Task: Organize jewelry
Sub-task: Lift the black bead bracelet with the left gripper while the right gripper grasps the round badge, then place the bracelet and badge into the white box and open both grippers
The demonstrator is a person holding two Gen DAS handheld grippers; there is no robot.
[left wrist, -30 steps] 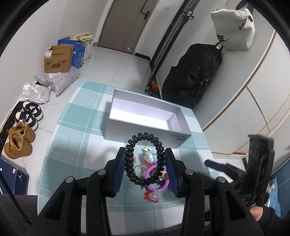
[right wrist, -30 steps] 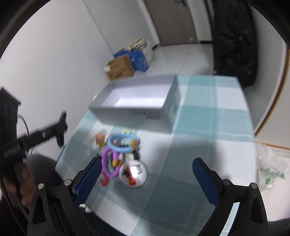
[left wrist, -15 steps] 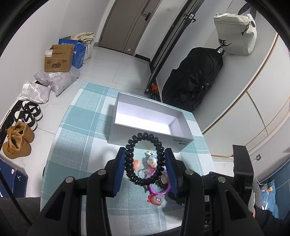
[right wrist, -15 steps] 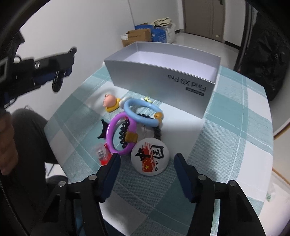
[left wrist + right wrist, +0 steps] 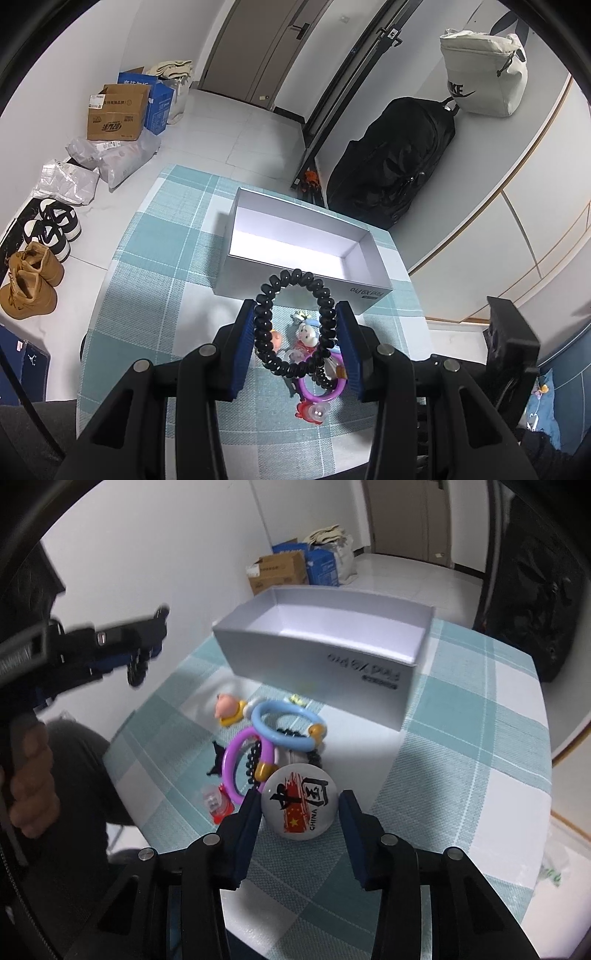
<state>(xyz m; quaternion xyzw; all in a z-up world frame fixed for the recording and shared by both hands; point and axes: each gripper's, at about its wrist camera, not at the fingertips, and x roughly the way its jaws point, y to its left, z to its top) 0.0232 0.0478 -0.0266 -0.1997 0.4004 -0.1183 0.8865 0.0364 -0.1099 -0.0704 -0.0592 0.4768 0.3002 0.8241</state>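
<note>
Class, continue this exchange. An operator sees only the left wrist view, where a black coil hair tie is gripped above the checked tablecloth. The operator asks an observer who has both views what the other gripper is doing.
Operator: Where is the right gripper?
Observer: The right gripper is low over the cloth, with its pads on either side of a round white badge printed CHINA.
Operator: Has it gripped the badge?
Observer: Not yet. A thin gap shows beside one pad.
Operator: What lies just beyond the badge?
Observer: A light blue ring lies over a purple ring, short of the grey box.
</note>
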